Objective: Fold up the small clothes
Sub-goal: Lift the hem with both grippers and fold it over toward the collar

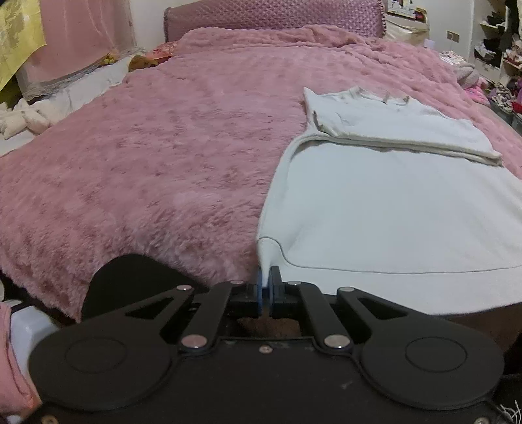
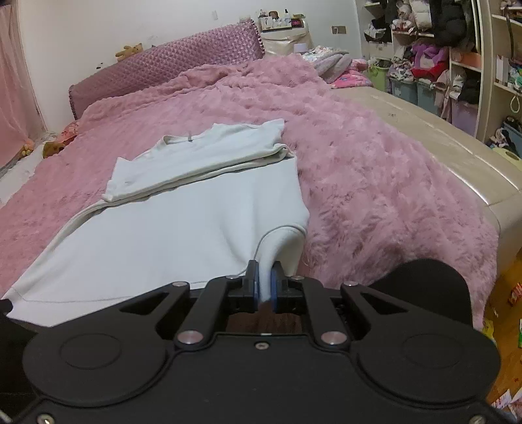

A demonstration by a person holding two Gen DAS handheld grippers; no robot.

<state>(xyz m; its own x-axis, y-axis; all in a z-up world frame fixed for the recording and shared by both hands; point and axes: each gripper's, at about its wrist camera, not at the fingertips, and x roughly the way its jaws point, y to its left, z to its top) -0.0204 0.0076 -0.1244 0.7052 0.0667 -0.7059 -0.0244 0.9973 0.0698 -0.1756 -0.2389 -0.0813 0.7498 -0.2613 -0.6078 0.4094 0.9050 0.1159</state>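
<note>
Shirt (image 1: 401, 208) flat on pink blanket (image 1: 146, 169), sleeves folded across top. Your left gripper (image 1: 267, 280) pinches one hem corner, right gripper (image 2: 265, 280) other corner.

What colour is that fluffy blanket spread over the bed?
Pink. The fluffy blanket covers most of the bed and shows best in the left wrist view.

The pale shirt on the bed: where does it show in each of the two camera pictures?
Left wrist view: the pale shirt fills the right half, near corner in the jaws.
Right wrist view: the shirt lies left of centre, near corner in the jaws.
Shared landmark: the purple headboard.
</note>
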